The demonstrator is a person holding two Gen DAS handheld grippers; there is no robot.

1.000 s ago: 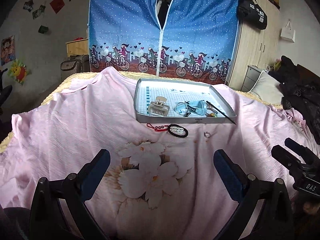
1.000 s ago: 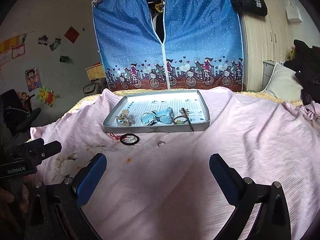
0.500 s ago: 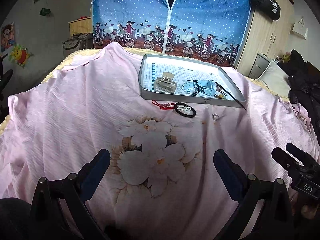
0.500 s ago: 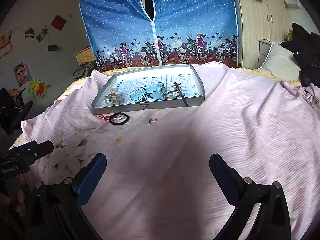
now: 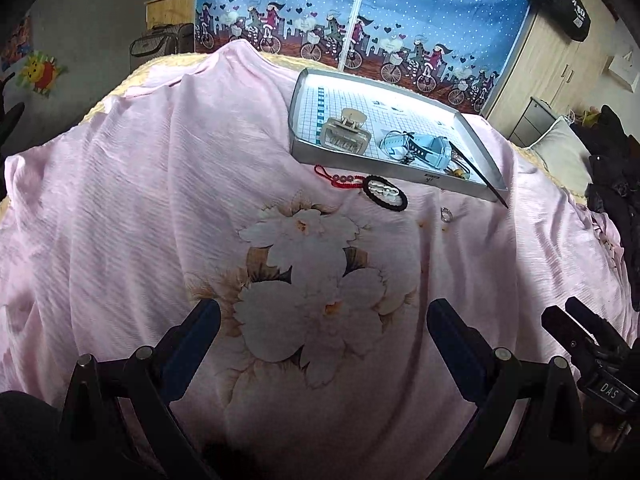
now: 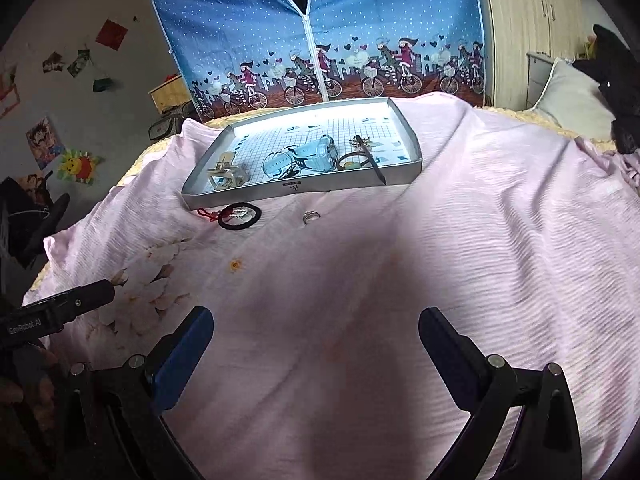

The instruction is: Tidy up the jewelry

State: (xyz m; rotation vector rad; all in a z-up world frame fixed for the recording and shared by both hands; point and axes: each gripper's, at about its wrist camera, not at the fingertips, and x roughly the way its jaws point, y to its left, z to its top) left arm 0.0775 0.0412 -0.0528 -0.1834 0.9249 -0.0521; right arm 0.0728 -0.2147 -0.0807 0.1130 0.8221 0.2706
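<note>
The left gripper (image 5: 323, 330) is hanging over the pink bedsheet (image 5: 120, 200) with its jaws spread wide and nothing between them, above the large printed flower (image 5: 312, 280). The right gripper (image 6: 316, 338) is likewise standing released and empty, its blue-padded fingers (image 6: 182, 354) framing bare sheet. Each gripper is showing at the edge of the other's view: the right one at the near right of the left wrist view, the left one at the near left of the right wrist view.

Farther out, three pieces are lying loose on the sheet just in front of the tray's near wall. A black hair tie (image 6: 239, 216) with pale beads inside its ring is lying beside a red cord charm (image 5: 338, 179), the two touching or nearly so. A small silver ring (image 6: 311, 216) is lying apart to their right.

The silver tray (image 6: 344, 182) is sitting on the far part of the bed, its floor lined with a grid pattern. Inside it a beige hair claw (image 5: 346, 132) is resting at the left, a light blue watch (image 6: 308, 156) in the middle, and a brown hair tie (image 6: 352, 162) at the right. A thin dark stick (image 6: 372, 160) is leaning across the tray's near right edge, its tip poking out past the wall.

Behind the bed a blue fabric wardrobe (image 6: 320, 32) printed with cyclists is standing.
</note>
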